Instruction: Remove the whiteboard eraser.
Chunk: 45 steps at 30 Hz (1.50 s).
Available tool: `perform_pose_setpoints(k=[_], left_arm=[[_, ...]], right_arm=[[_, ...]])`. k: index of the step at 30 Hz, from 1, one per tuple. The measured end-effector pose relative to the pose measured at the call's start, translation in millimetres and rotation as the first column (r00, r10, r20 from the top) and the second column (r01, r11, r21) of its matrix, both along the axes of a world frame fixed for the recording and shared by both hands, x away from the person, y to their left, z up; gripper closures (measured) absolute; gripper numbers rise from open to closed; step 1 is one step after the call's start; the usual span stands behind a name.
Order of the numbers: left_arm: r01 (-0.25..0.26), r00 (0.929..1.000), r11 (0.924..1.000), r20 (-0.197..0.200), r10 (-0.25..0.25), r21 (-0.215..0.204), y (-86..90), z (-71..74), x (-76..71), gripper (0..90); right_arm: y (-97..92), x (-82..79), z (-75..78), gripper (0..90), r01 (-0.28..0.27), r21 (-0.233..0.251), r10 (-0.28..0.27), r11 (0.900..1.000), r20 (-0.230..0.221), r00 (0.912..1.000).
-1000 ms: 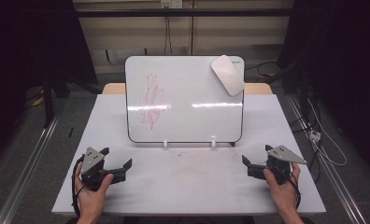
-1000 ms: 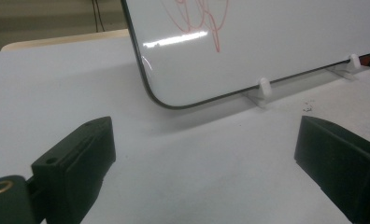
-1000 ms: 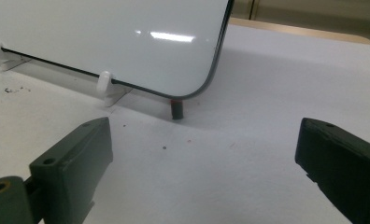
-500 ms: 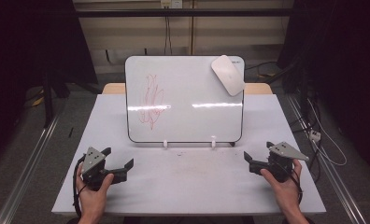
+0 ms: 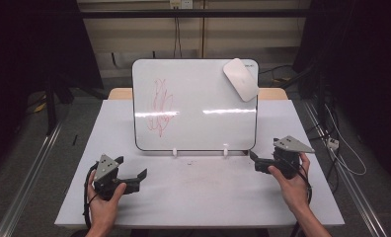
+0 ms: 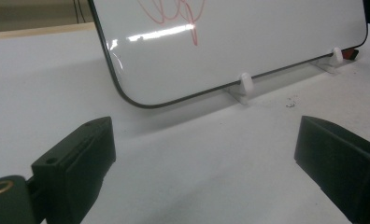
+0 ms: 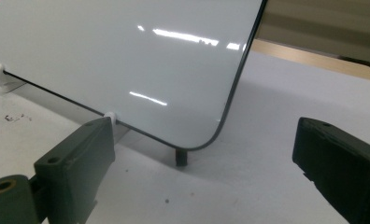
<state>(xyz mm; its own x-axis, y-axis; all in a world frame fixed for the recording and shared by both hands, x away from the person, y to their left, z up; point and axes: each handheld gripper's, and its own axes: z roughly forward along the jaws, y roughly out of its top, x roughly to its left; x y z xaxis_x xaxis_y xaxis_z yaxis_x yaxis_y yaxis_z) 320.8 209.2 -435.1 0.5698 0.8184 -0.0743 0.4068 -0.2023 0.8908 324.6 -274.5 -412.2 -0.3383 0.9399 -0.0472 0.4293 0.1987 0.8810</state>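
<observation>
The right gripper (image 5: 258, 161), jaws apart and empty, is being brought nearer the scribbled whiteboard (image 5: 195, 106), perhaps toward its eraser (image 5: 241, 79).

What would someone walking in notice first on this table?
Probably the whiteboard propped upright at the back of the white table, with a red scribble on its left half and a pale oval eraser stuck at its top right corner. Next, the left claw and right claw, one in each hand, both open.
</observation>
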Motion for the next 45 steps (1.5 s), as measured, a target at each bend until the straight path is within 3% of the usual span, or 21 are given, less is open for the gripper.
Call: perform_pose_setpoints(k=[3,8,15,22,31,39,40,45], left_arm=[[0.006,1.0,1.0,-0.001,-0.006,0.0,-0.7,0.3,0.0,5.4],[0.02,0.9998,0.9998,0.005,-0.02,-0.003,-0.6,1.7,-3.1,5.4],[0.006,1.0,0.9999,-0.003,-0.006,-0.011,0.8,1.0,-2.4,5.4],[-0.004,1.0,1.0,-0.003,0.004,-0.006,-0.1,0.8,-0.2,5.3],[0.001,0.9999,1.0,-0.016,-0.001,0.008,3.3,-1.1,4.6,5.3],[-0.003,0.9999,1.0,-0.011,0.003,0.001,7.0,-1.3,1.9,5.3],[0.001,0.9999,1.0,-0.011,-0.001,0.007,7.6,-0.9,1.4,5.3],[0.001,1.0,1.0,-0.008,-0.001,-0.009,8.0,-0.3,-0.2,5.4]], right_arm=[[2.7,4.7,4.0,5.0,-0.001,-0.009,0.001,1.0,0.005,1.0],[12.6,22.3,25.0,2.8,-0.009,-0.088,0.01,0.9961,0.014,0.9998],[21.7,46.7,50.6,2.0,-0.003,-0.113,0.012,0.9936,0.079,0.9968],[34.2,75.5,78.5,1.8,0.002,-0.164,0.013,0.9865,0.086,0.9962],[35.6,102.9,101.4,5.2,0.017,-0.181,0.003,0.9834,0.111,0.9938],[45.8,122.4,115.8,8.7,0.016,-0.249,0.016,0.9684,0.124,0.9922],[49.2,127.8,117.5,10.6,0.027,-0.274,0.011,0.9612,0.135,0.9907],[56.3,143.7,119.3,13.8,0.022,-0.297,0.017,0.9548,0.128,0.9916]])
